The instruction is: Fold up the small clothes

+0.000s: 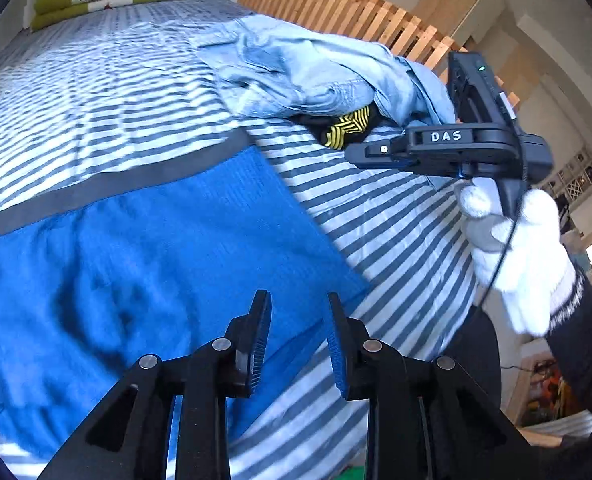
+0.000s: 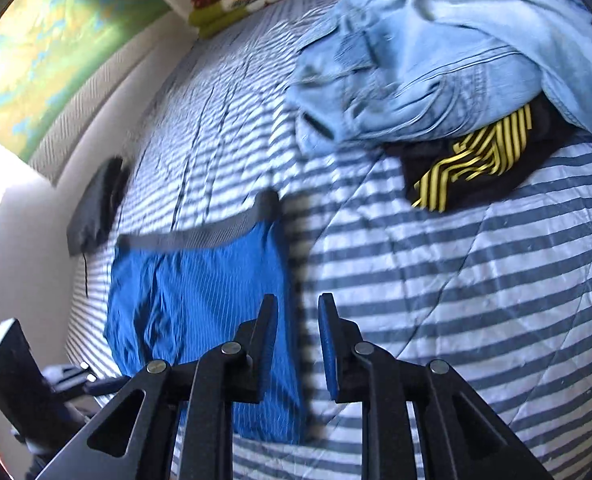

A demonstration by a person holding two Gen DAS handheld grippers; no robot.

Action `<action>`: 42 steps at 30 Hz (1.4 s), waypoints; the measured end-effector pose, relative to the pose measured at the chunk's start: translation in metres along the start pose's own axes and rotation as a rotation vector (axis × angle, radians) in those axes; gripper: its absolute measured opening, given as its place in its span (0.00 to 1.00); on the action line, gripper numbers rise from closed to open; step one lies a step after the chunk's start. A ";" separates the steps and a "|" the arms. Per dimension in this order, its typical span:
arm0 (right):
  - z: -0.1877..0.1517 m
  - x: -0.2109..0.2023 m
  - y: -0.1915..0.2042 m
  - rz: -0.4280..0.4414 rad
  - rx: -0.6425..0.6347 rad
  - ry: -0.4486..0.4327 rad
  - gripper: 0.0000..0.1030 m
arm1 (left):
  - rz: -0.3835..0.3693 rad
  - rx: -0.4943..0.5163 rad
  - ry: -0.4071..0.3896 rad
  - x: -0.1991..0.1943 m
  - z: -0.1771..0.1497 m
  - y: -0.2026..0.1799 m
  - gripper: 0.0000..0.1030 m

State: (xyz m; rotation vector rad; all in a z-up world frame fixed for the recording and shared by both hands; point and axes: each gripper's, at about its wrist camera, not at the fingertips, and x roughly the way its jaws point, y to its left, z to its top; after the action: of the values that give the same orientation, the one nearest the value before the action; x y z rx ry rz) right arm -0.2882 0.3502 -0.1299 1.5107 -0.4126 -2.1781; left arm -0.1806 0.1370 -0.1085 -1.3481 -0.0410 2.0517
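The blue shorts (image 2: 199,280) lie flat on the striped bed (image 2: 456,280), left of the clothes pile (image 2: 436,60). Both the left gripper (image 1: 299,340) and the right gripper (image 2: 298,344) hover spread and empty. Only the left view shows the gloved hand (image 1: 524,256) (holding the right tool).

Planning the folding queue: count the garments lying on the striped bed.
3: blue shorts with grey waistband spread flat; crumpled light-blue denim garment behind; black-and-yellow striped garment partly beneath it. More may be hidden underneath.
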 end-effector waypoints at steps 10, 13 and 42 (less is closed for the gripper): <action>-0.003 -0.031 -0.041 -0.047 -0.031 -0.047 0.18 | 0.034 0.059 0.150 0.097 0.011 -0.064 0.55; 0.001 -0.024 -0.045 -0.028 -0.027 -0.029 0.18 | 0.091 0.113 0.158 0.109 0.003 -0.071 0.48; 0.064 0.073 0.057 0.106 -0.033 0.032 0.05 | -0.220 -0.124 -0.088 -0.023 -0.020 -0.016 0.04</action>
State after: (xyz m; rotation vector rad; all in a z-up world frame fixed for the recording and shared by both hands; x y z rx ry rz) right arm -0.3586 0.2624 -0.1373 1.4701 -0.4344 -2.0668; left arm -0.1505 0.1304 -0.0931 -1.2643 -0.3455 1.9460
